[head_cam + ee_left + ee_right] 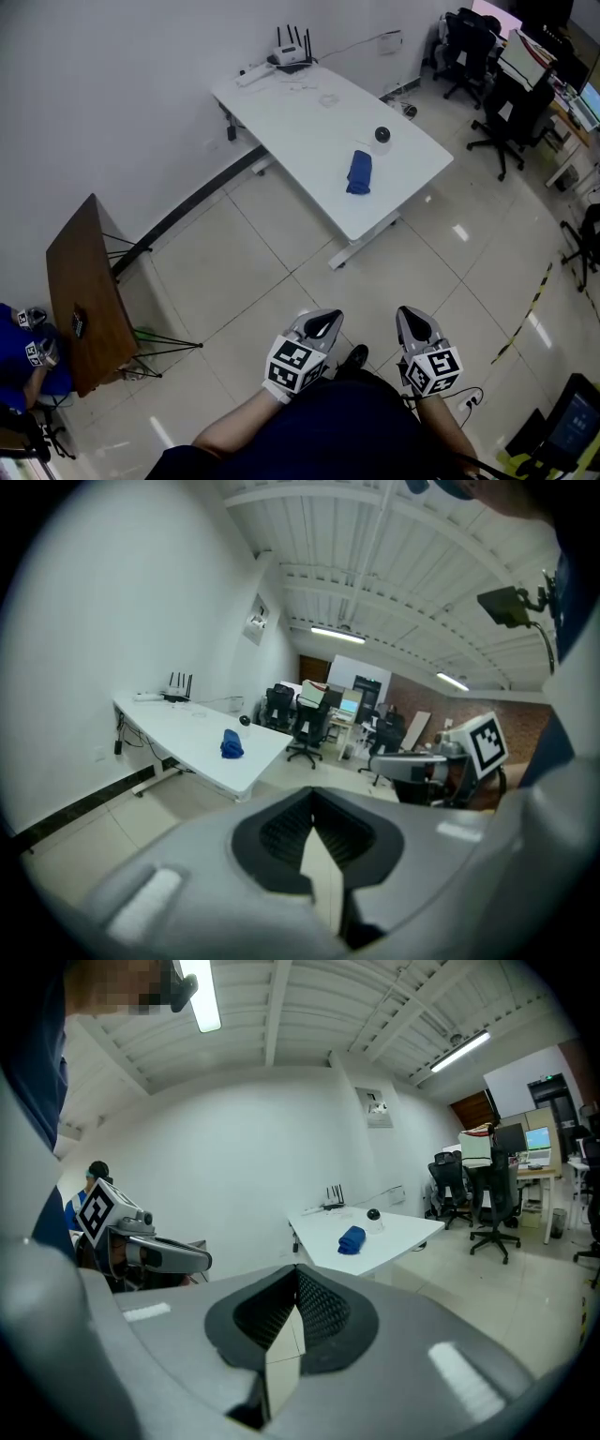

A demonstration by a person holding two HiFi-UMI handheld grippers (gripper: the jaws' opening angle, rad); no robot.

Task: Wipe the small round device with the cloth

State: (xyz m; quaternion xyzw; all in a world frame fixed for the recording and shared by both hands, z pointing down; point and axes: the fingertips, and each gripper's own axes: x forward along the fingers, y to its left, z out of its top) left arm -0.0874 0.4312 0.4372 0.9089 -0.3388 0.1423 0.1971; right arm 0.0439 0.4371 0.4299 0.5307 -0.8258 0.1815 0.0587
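A small round device (382, 136) with a dark dome stands on the white table (300, 122) across the room. A folded blue cloth (359, 172) lies just in front of it. Both show far off in the left gripper view, the cloth (232, 744) and the device (245, 720), and in the right gripper view, the cloth (352, 1239) and the device (373, 1214). My left gripper (322, 324) and right gripper (416, 326) are held side by side near my body over the tiled floor, well short of the table. Both are shut and hold nothing.
A router (292, 52) and cables sit at the table's far end by the wall. A brown folding table (82, 291) stands at the left, with a seated person in blue beside it. Office chairs (506, 103) and desks fill the far right. Striped tape (530, 305) runs across the floor tiles.
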